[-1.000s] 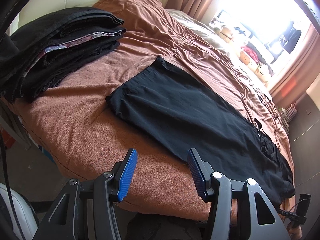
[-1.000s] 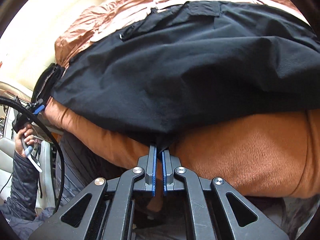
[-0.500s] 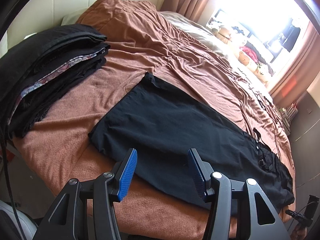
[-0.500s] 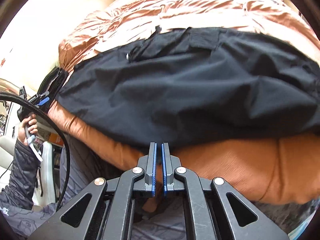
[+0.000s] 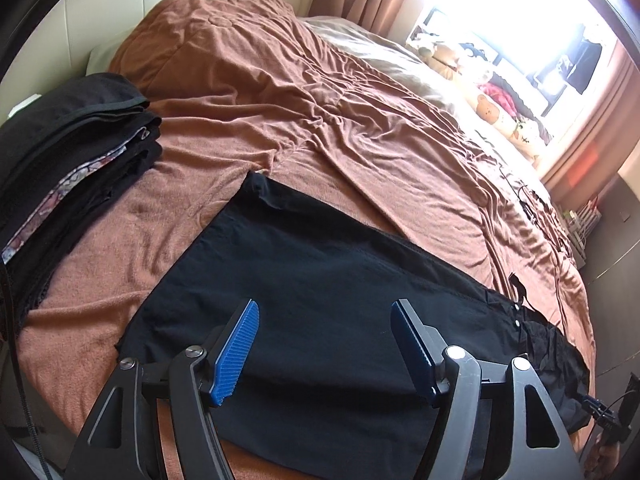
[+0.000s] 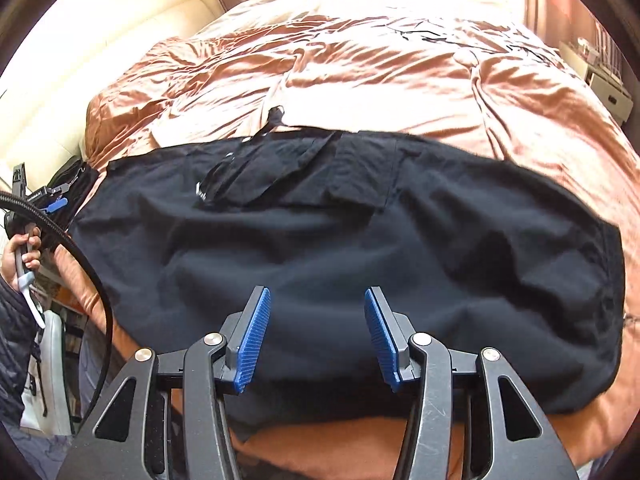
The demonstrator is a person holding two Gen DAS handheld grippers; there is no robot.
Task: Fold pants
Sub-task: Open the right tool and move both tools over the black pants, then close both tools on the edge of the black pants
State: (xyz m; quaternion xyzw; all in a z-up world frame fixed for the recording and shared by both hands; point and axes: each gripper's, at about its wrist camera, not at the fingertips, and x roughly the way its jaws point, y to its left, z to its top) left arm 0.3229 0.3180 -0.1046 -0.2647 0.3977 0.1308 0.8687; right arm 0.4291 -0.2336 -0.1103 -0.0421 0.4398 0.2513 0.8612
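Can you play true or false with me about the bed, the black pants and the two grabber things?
1. The black pants lie spread out on the brown blanket. True.
2. The right gripper is squeezing the pants. False: its jaws are opening, with nothing pinched between them.
3. A stack of folded dark clothes sits beside the pants. True.
4. The left gripper is holding a pillow. False: it holds nothing, and its jaws are opening above the pants.

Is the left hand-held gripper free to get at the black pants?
Probably yes. The left hand-held gripper, jaws opening and empty, hangs right above the pants, which lie flat on the bed with nothing in between.
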